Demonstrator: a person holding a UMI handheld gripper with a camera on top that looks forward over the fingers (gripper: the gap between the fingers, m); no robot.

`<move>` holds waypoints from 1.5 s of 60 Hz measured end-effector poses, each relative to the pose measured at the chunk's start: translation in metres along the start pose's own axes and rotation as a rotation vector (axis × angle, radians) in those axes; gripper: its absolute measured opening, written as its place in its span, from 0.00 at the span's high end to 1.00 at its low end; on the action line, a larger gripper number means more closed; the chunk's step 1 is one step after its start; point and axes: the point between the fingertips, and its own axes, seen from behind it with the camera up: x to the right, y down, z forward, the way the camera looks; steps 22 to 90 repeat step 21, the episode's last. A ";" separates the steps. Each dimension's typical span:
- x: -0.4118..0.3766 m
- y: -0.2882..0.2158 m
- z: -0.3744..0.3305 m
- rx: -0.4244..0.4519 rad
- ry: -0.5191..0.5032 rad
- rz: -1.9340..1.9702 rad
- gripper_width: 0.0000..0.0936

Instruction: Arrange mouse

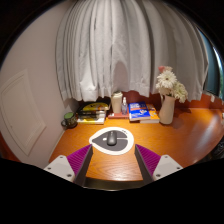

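Note:
A dark mouse [110,137] lies on a white mouse mat [112,142] on the wooden desk [180,135]. It sits just ahead of my gripper [112,158], centred between the two fingers' line. The fingers stand wide apart, with the purple pads [77,157] showing on their inner faces. Nothing is held between them. The mouse and mat lie beyond the fingertips, with bare wood between the fingers.
At the back of the desk, a stack of books [94,110] lies to the left, a white cup [117,103] stands in the middle, and a blue book [141,112] lies to the right. A vase of flowers [167,95] stands at right. White curtains [110,45] hang behind.

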 end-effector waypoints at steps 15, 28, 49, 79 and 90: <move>0.010 0.011 -0.030 0.021 0.004 0.011 0.10; 0.016 0.012 -0.037 0.028 0.007 0.013 0.10; 0.016 0.012 -0.037 0.028 0.007 0.013 0.10; 0.016 0.012 -0.037 0.028 0.007 0.013 0.10; 0.016 0.012 -0.037 0.028 0.007 0.013 0.10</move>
